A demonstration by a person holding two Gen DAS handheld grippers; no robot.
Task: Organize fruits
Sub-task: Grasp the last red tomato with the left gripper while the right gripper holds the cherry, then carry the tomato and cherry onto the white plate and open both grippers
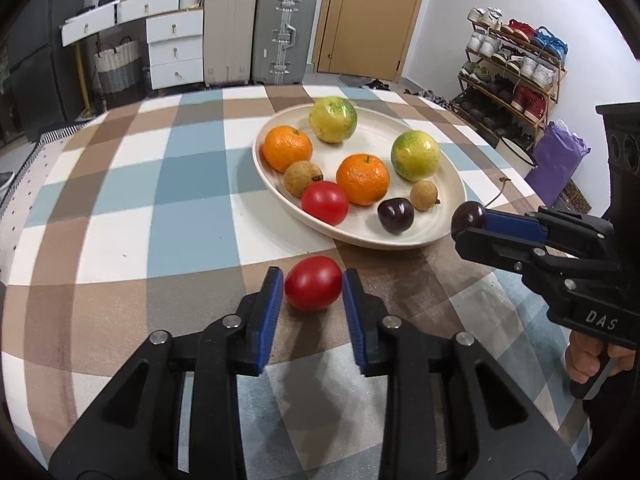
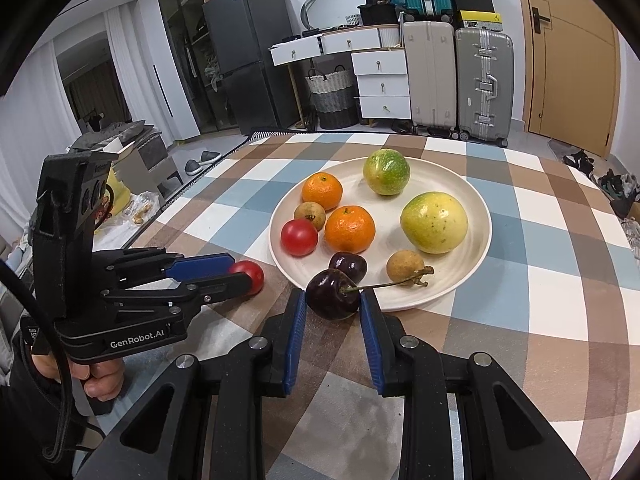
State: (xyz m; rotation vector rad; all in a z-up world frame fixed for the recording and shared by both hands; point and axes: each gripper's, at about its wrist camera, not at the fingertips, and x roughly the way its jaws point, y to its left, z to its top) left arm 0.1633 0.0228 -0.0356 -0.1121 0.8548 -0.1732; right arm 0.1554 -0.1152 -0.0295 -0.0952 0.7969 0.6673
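**Two fruits in hand, plate just ahead**

Nearest, the left tool (image 1: 313, 289) is closed onto a red tomato (image 1: 313, 289), low over the checked surface (image 1: 120, 216). The right tool (image 2: 333, 298) pinches a dark cherry (image 2: 333, 295) at the white plate's (image 2: 478, 256) rim; whether its far pad truly touches is hard to tell. Both should be lowered into bare gaps, clear of the oranges (image 2: 349, 229), and released gently.
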